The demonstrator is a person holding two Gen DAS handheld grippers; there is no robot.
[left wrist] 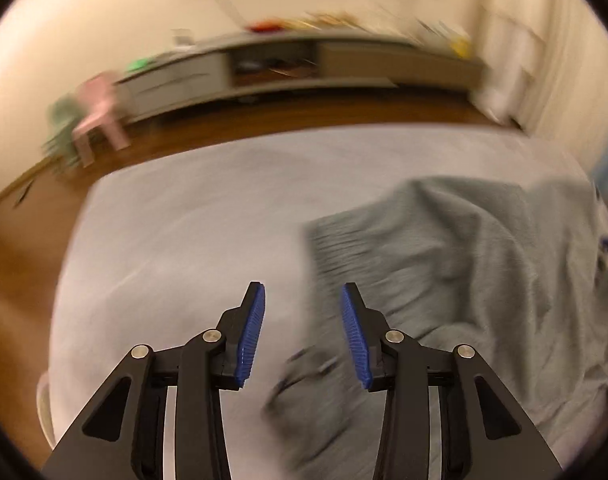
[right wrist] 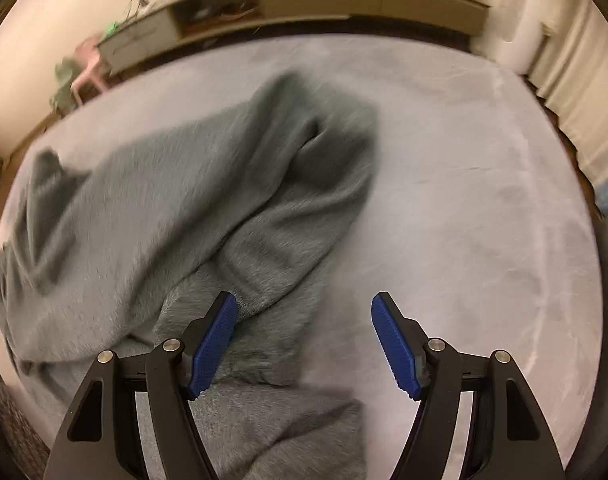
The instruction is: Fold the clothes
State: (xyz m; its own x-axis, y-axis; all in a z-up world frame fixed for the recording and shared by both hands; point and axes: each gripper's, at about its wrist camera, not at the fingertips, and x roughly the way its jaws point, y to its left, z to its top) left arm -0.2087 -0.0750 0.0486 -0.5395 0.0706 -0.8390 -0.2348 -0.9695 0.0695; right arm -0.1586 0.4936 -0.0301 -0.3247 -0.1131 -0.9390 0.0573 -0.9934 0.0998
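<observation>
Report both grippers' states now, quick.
Left gripper: open, holding nothing, above the grey-green garment.
Right gripper: open wide, holding nothing, over the garment's edge on the bed.

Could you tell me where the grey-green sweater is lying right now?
The sweater lies crumpled on the grey bed cover, left of centre in the right wrist view, beneath the open right tongs.

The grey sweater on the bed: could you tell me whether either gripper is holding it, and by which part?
Nothing is held. The left gripper and right gripper are both open above the grey sweater, with no fabric between their fingers.
</observation>
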